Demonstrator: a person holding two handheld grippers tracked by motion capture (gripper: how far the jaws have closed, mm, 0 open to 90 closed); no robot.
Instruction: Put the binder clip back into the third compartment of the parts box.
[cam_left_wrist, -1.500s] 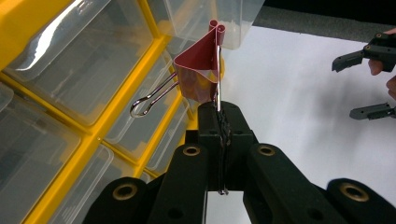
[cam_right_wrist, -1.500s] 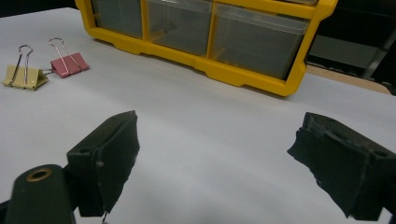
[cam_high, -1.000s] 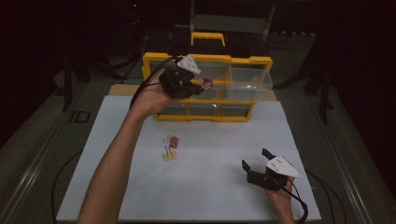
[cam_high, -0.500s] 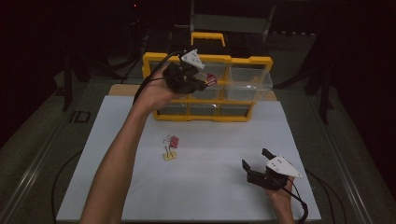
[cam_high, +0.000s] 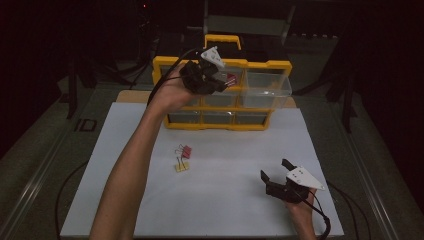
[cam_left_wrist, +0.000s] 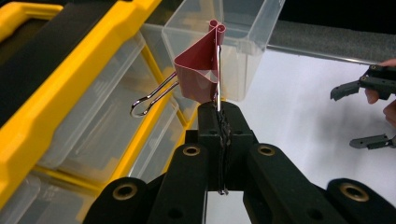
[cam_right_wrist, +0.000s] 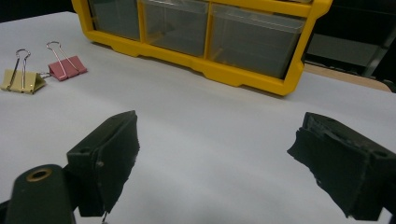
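From the high view, my left gripper (cam_high: 220, 82) was raised over the yellow organizer (cam_high: 222, 95) at the far side of the white surface (cam_high: 225, 200), with the red binder clip (cam_high: 231, 79) at its tip, just above the pulled-out clear drawer (cam_high: 265, 85). I judged the main risk to be the drop: the clip hung near the drawer's edge rather than plainly over its middle, so letting go there could have sent it onto the organizer's frame or the surface below. My right gripper (cam_high: 276, 172) rested low near the front right of the surface, well apart from the pink clip (cam_high: 185, 151) and the yellow clip (cam_high: 182, 165) lying just beside each other.

In the left gripper view, my jaws were pressed together on one wire handle of the red binder clip (cam_left_wrist: 201, 70), not on its body. That thin hold was the second worry: the clip could have swung or twisted on the wire, and its free handle (cam_left_wrist: 152, 97) stuck out toward the organizer, where it might have caught on a drawer rim.

In the right gripper view, my jaws stood wide apart, holding and touching nothing, with bare surface between them. The pink clip (cam_right_wrist: 67, 65) and the yellow clip (cam_right_wrist: 21, 77) lay far off to the left, and the organizer (cam_right_wrist: 243, 74) stood beyond.
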